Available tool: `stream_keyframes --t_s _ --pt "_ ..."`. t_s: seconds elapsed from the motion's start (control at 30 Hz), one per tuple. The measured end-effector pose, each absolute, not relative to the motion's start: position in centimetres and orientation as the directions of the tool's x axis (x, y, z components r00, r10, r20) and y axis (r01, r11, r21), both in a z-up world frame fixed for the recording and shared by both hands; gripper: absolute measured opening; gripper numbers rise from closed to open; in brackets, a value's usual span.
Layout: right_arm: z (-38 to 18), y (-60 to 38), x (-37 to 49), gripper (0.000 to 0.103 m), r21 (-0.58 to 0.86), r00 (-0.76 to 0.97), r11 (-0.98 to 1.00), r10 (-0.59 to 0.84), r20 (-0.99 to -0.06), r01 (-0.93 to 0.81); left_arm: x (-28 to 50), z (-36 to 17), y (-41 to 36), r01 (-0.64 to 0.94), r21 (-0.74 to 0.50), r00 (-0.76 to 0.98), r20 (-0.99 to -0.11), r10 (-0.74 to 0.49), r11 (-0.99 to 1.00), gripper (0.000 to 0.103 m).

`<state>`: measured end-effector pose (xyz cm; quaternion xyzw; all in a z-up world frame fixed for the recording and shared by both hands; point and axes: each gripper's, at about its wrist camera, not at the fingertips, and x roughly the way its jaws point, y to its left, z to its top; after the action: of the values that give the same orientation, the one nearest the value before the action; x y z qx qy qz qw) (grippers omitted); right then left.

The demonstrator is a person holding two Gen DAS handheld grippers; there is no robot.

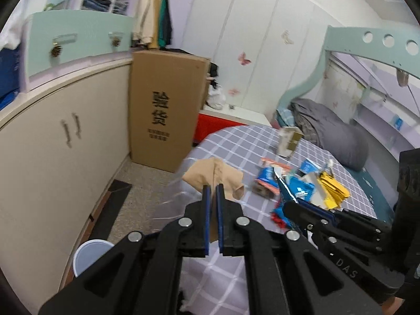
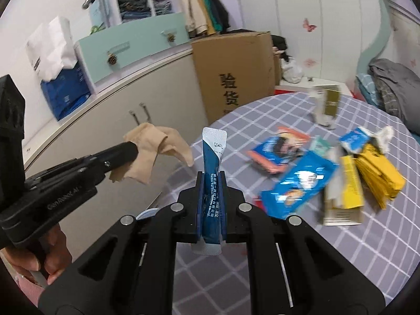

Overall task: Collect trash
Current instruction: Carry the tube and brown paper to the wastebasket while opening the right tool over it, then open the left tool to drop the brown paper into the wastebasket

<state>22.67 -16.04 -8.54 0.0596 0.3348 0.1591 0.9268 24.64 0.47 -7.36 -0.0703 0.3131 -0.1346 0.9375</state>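
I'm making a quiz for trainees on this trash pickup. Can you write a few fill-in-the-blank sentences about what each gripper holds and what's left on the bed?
1. The left gripper is shut on a ____ stocking.
2. The right gripper is shut on a dark blue ____.
3. The leftover wrappers lie on a bedsheet with a ____ pattern.
4. The tall cardboard box stands beside the ____.

Missing words: beige; sachet; checked; cabinet

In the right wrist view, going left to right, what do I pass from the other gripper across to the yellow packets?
Left gripper shut on the beige cloth → blue sachet pinched in the right gripper → blue snack wrapper → yellow packets.
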Motion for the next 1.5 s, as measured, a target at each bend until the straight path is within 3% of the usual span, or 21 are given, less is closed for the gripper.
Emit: stream_keyframes --t_s 0.53,0.67,0.73,0.8,0.87,1.5 --pt "-14.2 4.9 26.4 0.01 0.253 0.474 0.804 0.537 -0.697 -0.538 23.3 -14.0 19.5 -0.179 -0.19 0.739 -0.673 0.004 0.965 0.004" --pt "-17.0 10.1 27.8 0.011 0.231 0.448 0.787 0.536 -0.716 -0.572 23.1 -16.3 24.1 -0.318 -0.113 0.687 -0.711 0.146 0.941 0.004" --pt "-18.7 12.1 29.0 0.017 0.217 0.453 0.794 0.521 -0.723 -0.568 23.1 -17.5 25.9 -0.359 -0.095 0.662 -0.727 0.181 0.928 0.004" --pt "-20.6 13.3 30.0 0.035 0.22 0.425 0.806 0.496 -0.758 -0.549 23.3 -18.5 27.2 -0.386 -0.08 0.635 -0.746 0.201 0.919 0.004" --pt "-21.7 13.4 30.3 0.044 0.231 0.41 0.812 0.489 -0.77 -0.536 23.4 -19.3 28.1 -0.396 -0.083 0.619 -0.76 0.2 0.914 0.004" --pt "-21.0 10.3 28.4 0.063 0.196 0.473 0.843 0.456 -0.754 -0.5 24.5 -21.9 26.8 -0.358 -0.101 0.587 -0.797 0.14 0.928 0.005"
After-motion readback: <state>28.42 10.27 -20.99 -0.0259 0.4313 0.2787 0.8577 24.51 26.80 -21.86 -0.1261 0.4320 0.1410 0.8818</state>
